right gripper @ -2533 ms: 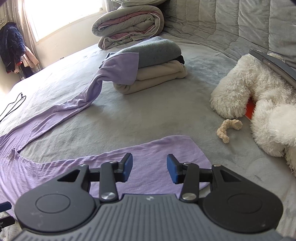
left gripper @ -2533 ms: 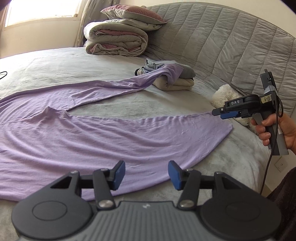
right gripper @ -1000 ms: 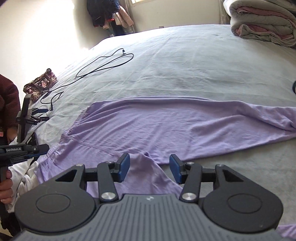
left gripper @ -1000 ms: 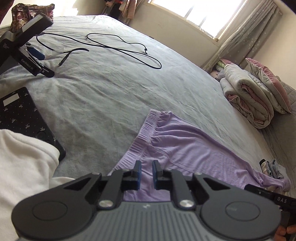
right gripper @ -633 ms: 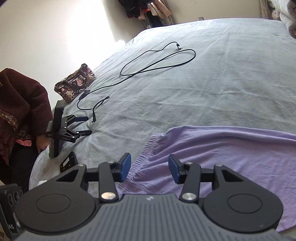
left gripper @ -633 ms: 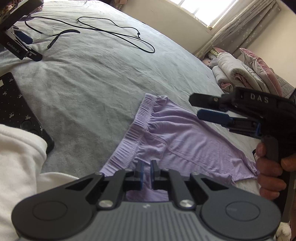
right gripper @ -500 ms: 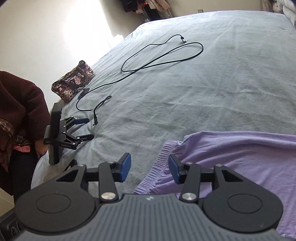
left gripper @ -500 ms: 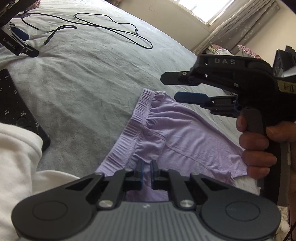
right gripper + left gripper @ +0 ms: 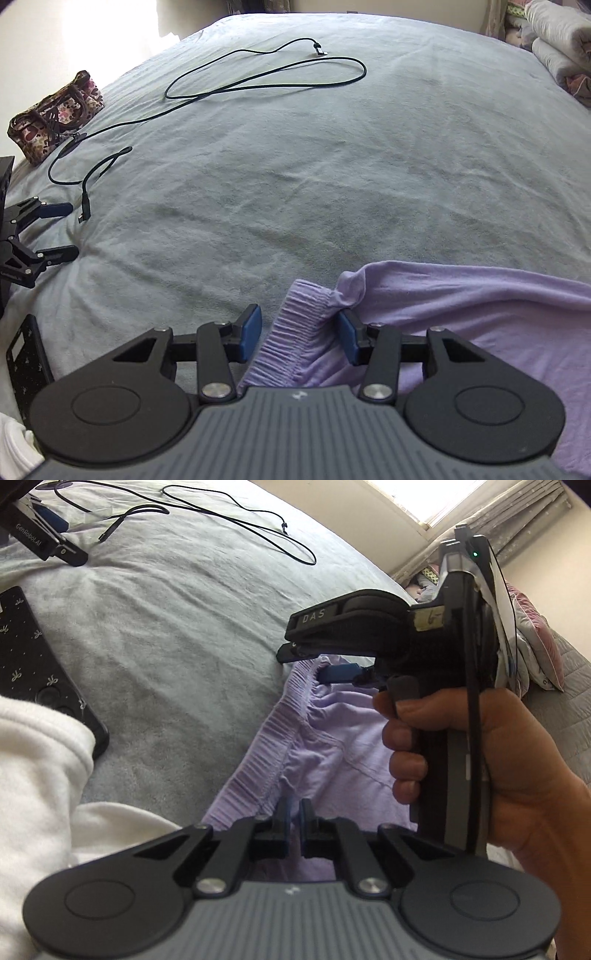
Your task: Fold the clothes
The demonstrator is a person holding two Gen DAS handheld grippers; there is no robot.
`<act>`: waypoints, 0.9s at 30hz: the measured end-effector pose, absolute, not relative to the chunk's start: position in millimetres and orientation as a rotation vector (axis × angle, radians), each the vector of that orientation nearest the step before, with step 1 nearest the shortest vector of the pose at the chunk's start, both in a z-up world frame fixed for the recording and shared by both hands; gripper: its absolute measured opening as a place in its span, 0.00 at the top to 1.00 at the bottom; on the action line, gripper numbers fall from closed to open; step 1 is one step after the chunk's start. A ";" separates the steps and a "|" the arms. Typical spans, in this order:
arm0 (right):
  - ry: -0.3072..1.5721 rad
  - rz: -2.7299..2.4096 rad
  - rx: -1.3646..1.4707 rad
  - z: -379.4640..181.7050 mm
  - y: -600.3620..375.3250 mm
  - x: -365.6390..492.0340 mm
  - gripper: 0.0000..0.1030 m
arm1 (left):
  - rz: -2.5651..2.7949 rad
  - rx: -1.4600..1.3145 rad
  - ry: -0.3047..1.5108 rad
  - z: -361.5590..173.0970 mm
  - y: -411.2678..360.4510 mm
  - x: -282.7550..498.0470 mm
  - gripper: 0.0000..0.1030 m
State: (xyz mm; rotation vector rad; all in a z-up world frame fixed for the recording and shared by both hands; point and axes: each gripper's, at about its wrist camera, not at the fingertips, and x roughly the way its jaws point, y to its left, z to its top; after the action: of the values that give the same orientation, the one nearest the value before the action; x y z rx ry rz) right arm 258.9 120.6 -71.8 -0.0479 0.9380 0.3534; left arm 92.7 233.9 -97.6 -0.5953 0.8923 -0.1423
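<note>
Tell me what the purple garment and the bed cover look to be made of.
Purple garment: thin, matte knit, probably cotton jersey; it drapes in soft folds and has a ribbed, gathered waistband. Bed cover: grey, matte, slightly fuzzy, fleece or brushed fabric by its soft nap and shallow creases; the fibre is uncertain.

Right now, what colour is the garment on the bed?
Light purple garment, clearest in the right wrist view.

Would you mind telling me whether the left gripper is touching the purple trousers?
Touching. In the left wrist view the left gripper has its jaws shut on the purple trousers, with fabric pinched between the blue pads just below the ribbed waistband.
</note>
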 end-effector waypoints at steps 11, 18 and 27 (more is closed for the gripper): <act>0.880 0.429 0.081 -58.1 115.9 266.3 0.78 | -0.115 -0.586 0.888 -95.0 234.1 88.3 0.95; 0.899 0.436 0.048 -71.4 129.2 271.3 0.76 | -0.097 -0.600 0.899 -92.6 237.2 89.1 0.95; 0.925 0.467 0.096 -45.1 97.8 256.6 0.56 | -0.077 -0.601 0.893 -84.4 238.1 90.1 0.95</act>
State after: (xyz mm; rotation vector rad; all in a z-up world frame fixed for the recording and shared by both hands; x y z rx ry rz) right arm 256.6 97.8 -45.1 0.0959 0.9250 0.4666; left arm 90.1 238.1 -84.4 -0.6010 0.8928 -0.0766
